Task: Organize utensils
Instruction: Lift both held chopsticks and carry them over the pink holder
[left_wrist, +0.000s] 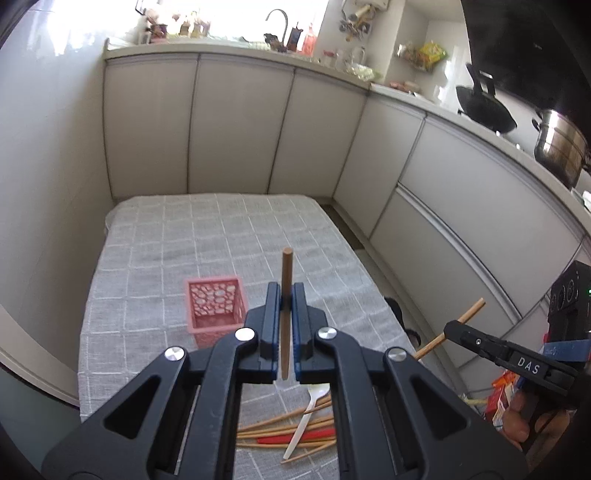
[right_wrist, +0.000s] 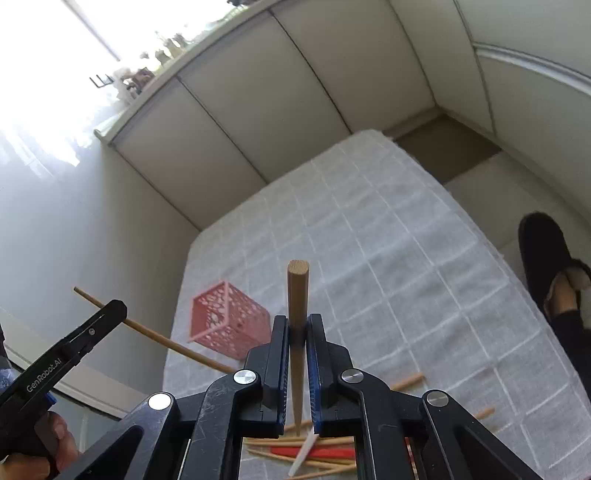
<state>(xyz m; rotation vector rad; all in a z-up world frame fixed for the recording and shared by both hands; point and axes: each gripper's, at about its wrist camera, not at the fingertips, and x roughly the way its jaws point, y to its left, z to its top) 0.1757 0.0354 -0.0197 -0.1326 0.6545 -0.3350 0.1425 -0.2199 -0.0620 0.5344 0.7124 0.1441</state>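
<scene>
Above table, both grippers (left_wrist: 285, 295) (right_wrist: 297, 325) clamping chopsticks (left_wrist: 286, 273) (right_wrist: 297, 288)

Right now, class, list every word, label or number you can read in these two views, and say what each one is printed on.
"DAS": white letters on the side of the right gripper, left wrist view.
"GenRobot.AI": white lettering on the side of the left gripper, right wrist view.
Packaging at the right edge, left wrist view: print too blurred to read.
Nothing else is legible.
</scene>
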